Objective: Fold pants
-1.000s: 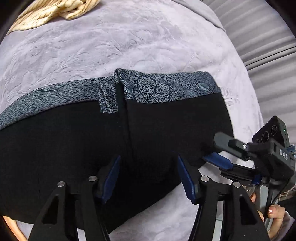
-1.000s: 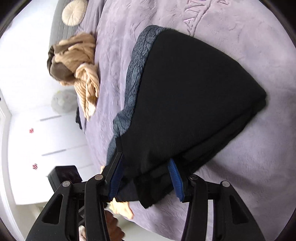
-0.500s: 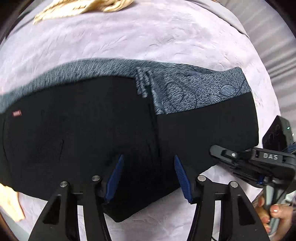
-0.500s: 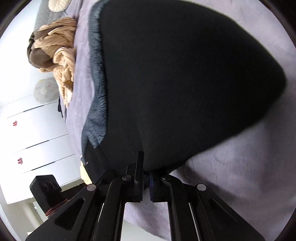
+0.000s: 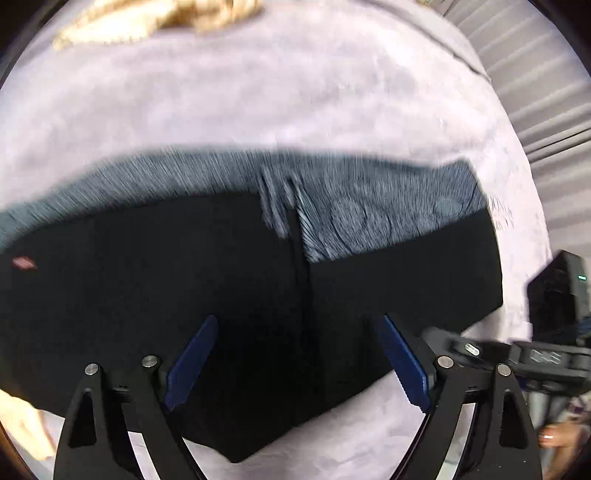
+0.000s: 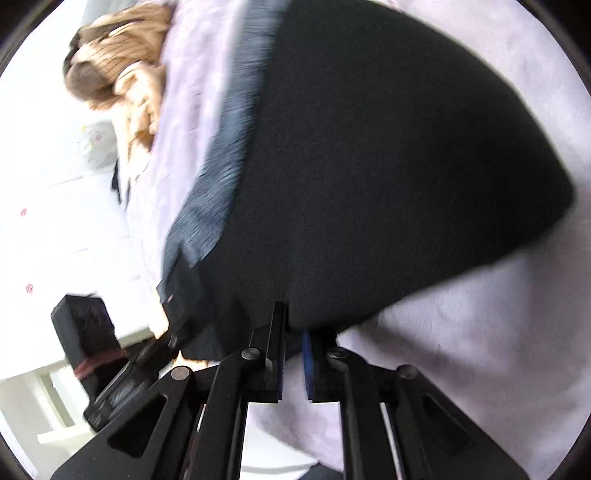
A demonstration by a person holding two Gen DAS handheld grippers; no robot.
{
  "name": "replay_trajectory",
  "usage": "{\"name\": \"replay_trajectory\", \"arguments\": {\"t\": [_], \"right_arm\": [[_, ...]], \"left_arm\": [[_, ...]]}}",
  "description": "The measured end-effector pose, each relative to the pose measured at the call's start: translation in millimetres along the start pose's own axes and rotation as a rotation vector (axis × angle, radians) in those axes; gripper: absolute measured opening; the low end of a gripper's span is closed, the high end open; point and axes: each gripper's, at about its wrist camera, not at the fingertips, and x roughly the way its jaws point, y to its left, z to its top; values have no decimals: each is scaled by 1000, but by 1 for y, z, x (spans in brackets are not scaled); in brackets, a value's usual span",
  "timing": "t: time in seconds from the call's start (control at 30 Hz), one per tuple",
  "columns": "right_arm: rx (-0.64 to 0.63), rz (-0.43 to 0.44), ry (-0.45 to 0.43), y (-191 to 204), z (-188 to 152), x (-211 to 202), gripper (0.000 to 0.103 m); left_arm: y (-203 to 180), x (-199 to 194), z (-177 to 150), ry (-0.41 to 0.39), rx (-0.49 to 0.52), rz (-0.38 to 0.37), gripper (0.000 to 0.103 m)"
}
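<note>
The black pants (image 5: 221, 288) with a grey patterned waistband (image 5: 369, 214) lie across the lilac bed cover (image 5: 258, 96). My left gripper (image 5: 295, 354) is open over the near edge of the pants, its blue pads (image 5: 192, 362) apart and empty. My right gripper (image 6: 293, 343) is shut on the near edge of the pants (image 6: 388, 166), with the cloth pinched between its pads. It also shows in the left wrist view (image 5: 517, 362), at the pants' right edge. The image is motion-blurred.
A beige knitted garment (image 6: 125, 81) lies at the far side of the bed, also seen in the left wrist view (image 5: 159, 22). White drawers (image 6: 55, 221) stand beside the bed. A striped wall (image 5: 535, 74) is at the right.
The right gripper closed on the pants' edge and now holds it. The left gripper stayed open and the view shifted slightly, with more of the pants spread out to the left.
</note>
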Motion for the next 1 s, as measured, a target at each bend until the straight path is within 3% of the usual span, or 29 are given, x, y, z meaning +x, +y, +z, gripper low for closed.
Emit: {"name": "replay_trajectory", "arguments": {"t": [0.13,0.2,0.23,0.3,0.37,0.43,0.47,0.5,0.57,0.67,0.73,0.83,0.9,1.0], "right_arm": [[-202,-56,-90,28,16,-51,26],[-232,-92,-173,32,40,-72,74],[-233,-93,-223,32,55,-82,80],[-238,-108,-266,28,80,-91,80],[-229,-184,-259,20,102,-88,78],[-198,-239,-190,1,123,-70,63],[-174,-240,-144,-8,130,-59,44],[-146,-218,-111,-17,132,-50,34],[-133,-226,-109,-21,132,-44,34],[-254,-273,-96,6,117,-42,34],[-298,-330,-101,12,115,-36,34],[-280,-417,-83,5,122,-22,48],[-294,-446,-93,15,120,-22,50],[-387,-511,-175,46,98,-39,51]], "left_arm": [[-9,-25,8,-77,52,12,90],[-18,-26,16,-85,73,6,90],[-22,-25,24,-92,81,7,90],[-36,-25,34,-107,93,2,90],[-42,-26,40,-117,94,-16,90],[-47,-15,44,-109,100,-29,90],[-51,-8,46,-103,105,-23,90],[-57,1,48,-92,108,-4,90],[-59,16,45,-60,102,40,90],[-42,28,31,-18,57,54,90],[-23,43,21,49,-7,56,90],[-16,47,12,42,-17,34,90],[-23,41,11,50,16,80,90],[-23,16,3,2,32,125,90]]}}
